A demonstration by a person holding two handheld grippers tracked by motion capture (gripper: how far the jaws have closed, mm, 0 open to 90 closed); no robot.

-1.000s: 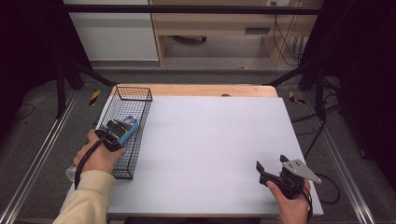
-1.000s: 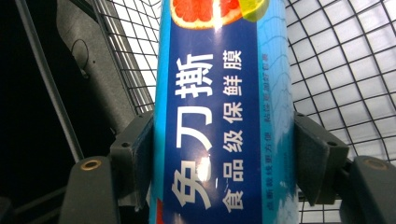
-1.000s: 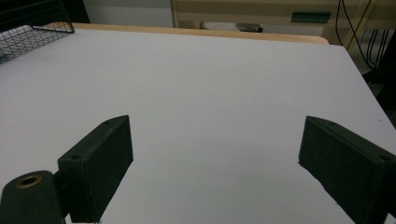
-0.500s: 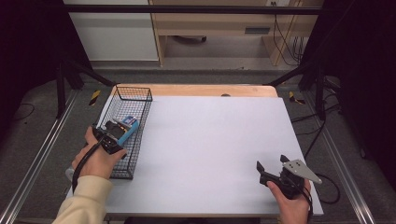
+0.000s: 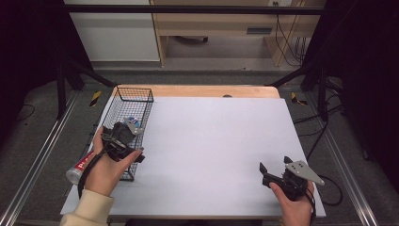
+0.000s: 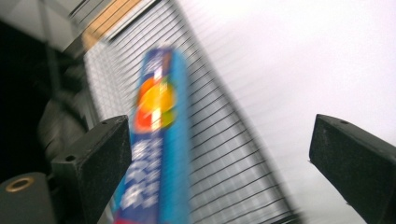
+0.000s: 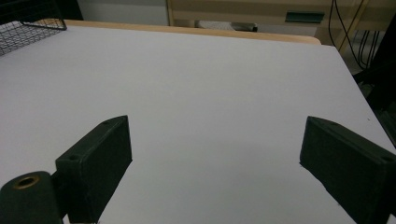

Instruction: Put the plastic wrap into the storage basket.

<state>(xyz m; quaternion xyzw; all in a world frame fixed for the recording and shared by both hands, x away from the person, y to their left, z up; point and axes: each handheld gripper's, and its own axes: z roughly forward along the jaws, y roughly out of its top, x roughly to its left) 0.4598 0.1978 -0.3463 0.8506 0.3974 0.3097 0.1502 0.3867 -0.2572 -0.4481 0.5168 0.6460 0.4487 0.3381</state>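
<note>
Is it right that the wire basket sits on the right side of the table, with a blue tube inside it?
Not quite. The wire basket sits on the left side of the table, as the high view shows. The blue tube is indeed inside it, seen in the left gripper view between the open jaws of the left gripper.

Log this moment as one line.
left gripper: open, over wire basket | blue tube: in basket | right gripper: open, idle above table
</note>
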